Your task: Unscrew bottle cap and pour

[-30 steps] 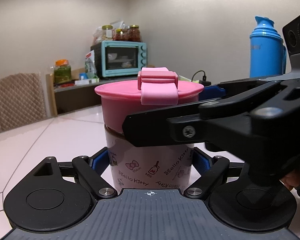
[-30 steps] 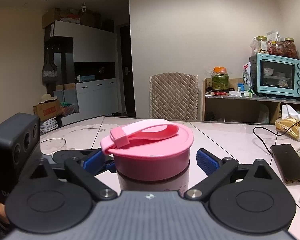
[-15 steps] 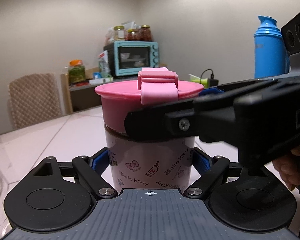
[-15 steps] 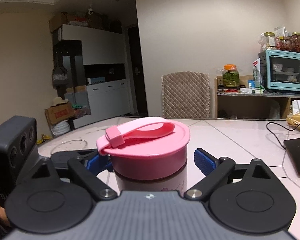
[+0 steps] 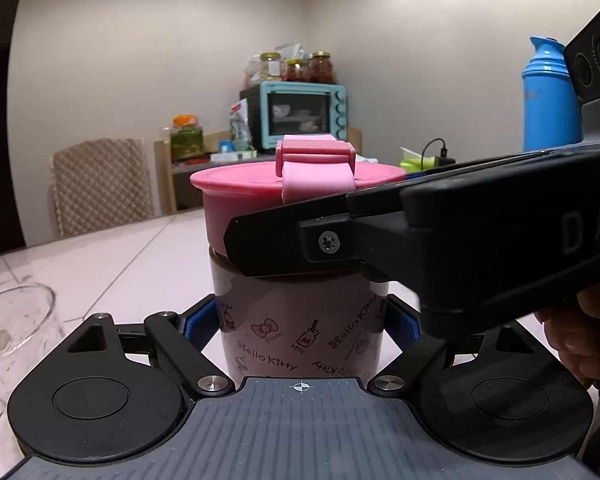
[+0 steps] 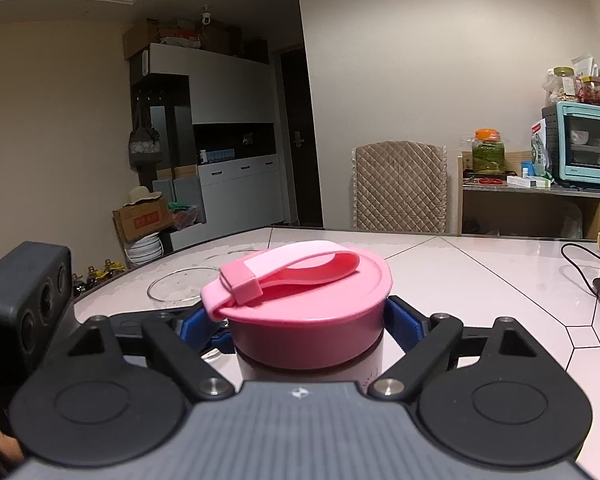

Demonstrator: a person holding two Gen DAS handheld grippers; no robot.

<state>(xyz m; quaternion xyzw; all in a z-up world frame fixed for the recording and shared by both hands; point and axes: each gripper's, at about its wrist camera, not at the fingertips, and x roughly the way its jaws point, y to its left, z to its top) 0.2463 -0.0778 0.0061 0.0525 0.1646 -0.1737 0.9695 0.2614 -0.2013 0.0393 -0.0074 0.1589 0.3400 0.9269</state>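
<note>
Bottle (image 5: 300,328): where does it stand?

— Upright on my desk (image 5: 100,264), a pale body printed with cartoon lettering, dark liquid showing near the shoulder. I list it between the blue pads of my left claw (image 5: 300,322), which is closed on the lower body, one pad on each flank.

Cap (image 6: 308,312): condition?

— Pink, wide, seated on the neck, with a paler pink carry strap (image 6: 292,268) looped across its top. My right claw (image 6: 308,320) is shut on it, a blue pad against either side of the cap's wall. In the left view that claw's black frame crosses in front of the neck from the right, a hand (image 5: 580,336) gripping it at the edge.

Other items on the desk?

— One clear glass bowl (image 6: 180,288), beyond the bottle to the left, apart from it. One black cable (image 6: 580,260) to the right. One blue thermos (image 5: 548,96) further back. Off the desk: a teal toaster oven (image 5: 304,116) on a shelf, jars on top, and a quilted chair back (image 6: 400,184).
</note>
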